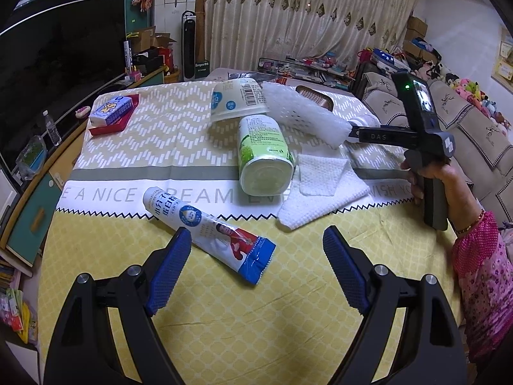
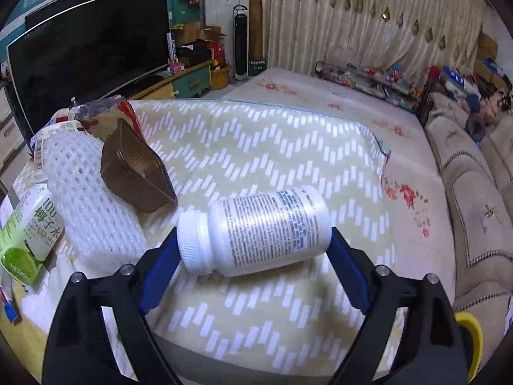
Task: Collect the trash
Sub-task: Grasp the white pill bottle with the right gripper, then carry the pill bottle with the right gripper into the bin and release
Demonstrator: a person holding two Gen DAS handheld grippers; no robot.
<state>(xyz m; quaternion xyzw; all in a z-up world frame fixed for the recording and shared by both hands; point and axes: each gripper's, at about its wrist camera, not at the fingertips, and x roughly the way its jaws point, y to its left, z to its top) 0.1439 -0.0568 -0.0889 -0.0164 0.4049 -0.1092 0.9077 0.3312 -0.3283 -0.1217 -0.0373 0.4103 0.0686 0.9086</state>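
R gripper (image 2: 253, 243) fingers pinching white plastic pill bottle (image 2: 256, 229) endwise, just right of white foam net (image 2: 86, 199). L gripper (image 1: 253, 263) fingers spread, empty, over printed tube (image 1: 208, 227). Carton, cup, tissue uncollected; task early.

A squeezed tube (image 1: 208, 231) lies nearest on the table (image 1: 224, 314), with a tipped carton (image 1: 264, 154) behind it and an overturned tub (image 1: 239, 101) farther back. A folded cloth (image 1: 323, 189) lies right of the carton, a foam net sleeve (image 1: 301, 112) behind it. At the far left, a tissue pack (image 1: 110, 110) sits on a tray (image 1: 105, 128)
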